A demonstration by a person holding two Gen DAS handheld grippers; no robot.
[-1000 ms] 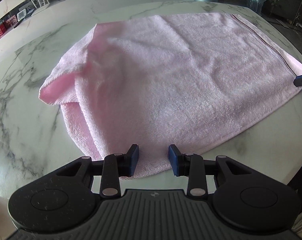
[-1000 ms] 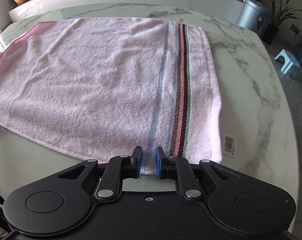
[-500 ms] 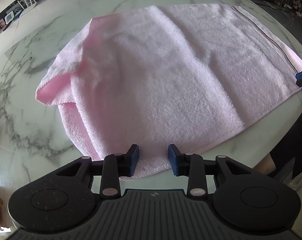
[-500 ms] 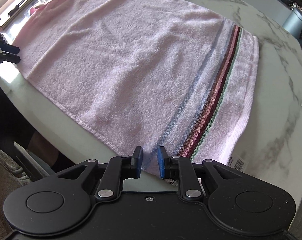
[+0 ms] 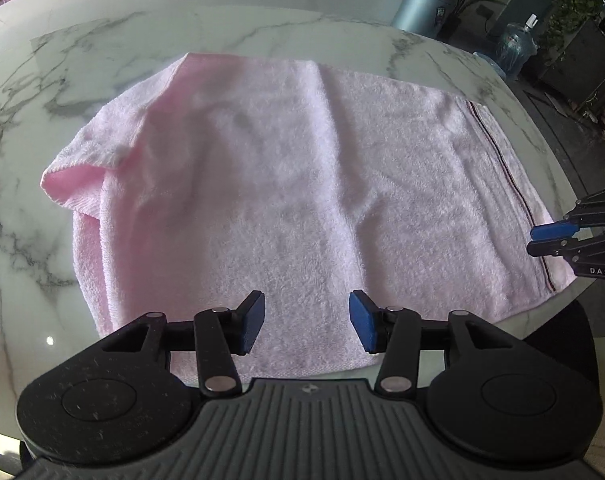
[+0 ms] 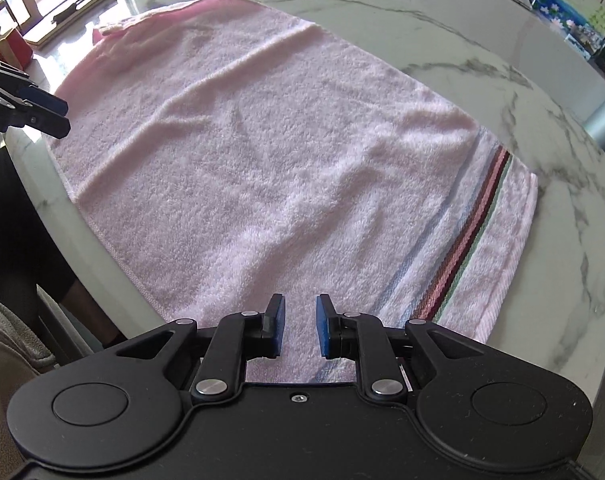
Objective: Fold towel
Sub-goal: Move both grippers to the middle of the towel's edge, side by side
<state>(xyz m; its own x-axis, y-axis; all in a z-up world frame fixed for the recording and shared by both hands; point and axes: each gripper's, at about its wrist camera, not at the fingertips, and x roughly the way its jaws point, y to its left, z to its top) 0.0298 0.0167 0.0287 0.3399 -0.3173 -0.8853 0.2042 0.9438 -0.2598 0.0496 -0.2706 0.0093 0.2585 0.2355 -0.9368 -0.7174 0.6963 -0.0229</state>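
1. Table [image 5: 262,32]: white marble top with grey veins and a rounded near edge; bears the towel
2. Towel [image 5: 302,184]: pink terry cloth, spread nearly flat on the table with its near hem along the table's near edge; far-left corner [image 5: 82,160] turned back on itself in a small flap; a band of blue, maroon, pink and green stripes [image 6: 466,240] runs across the right-hand end; soft wrinkles over the middle
3. Left claw [image 5: 304,326]: held low at the towel's near hem, towards its left end, fingers pointing forward over the cloth; blue pads wide apart with towel lying between and beneath them; nothing clamped; whether the pads touch the pile cannot be told. Seen from the right wrist view it enters at the left edge [image 6: 42,114], beside the towel's near-left corner
4. Right claw [image 6: 300,326]: held low at the near hem by the striped end, fingers pointing forward along the cloth; pads apart by a narrow gap, towel visible in the gap, not pinched. Seen from the left wrist view it comes in from the right edge [image 5: 542,238], tips at the towel's striped end
5. Bin [image 5: 422,4]: grey metal cylinder with lid, beyond the table's far right
6. Water bottle [image 5: 514,50]: large clear blue, standing right of the bin
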